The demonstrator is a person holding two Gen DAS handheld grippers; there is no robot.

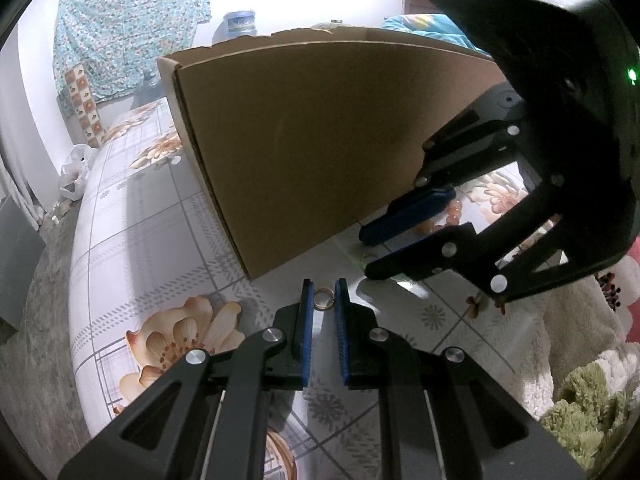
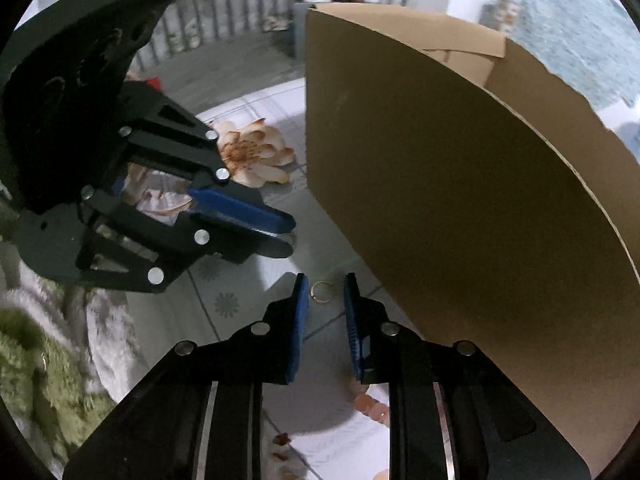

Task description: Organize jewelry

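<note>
On the left, the desk [image 1: 160, 240] wears a pale cloth with big peach flowers on it. A brown cardboard box [image 1: 300, 140] stands in the middle of the desk, with one corner turned toward the tools. Just in front of that corner lies a small gold ring [image 1: 323, 299], flat on the cloth. Seen from the left wrist, the ring shows right between the blue pads of the left tool [image 1: 324, 284]. The pads stand close together with only a thin gap, and from the other side the ring looks a little apart from their tips, so the tool is not holding it. Further right, the right tool [image 1: 365, 254] points down at the same spot. Its pads are a bit wider, with the ring in the gap, nearer one pad, and nothing squeezed. Behind the right tool sits a string of round peach beads [image 1: 456, 209], near the box wall. At the far right is a fluffy white and green blanket [image 1: 580, 400].
</note>
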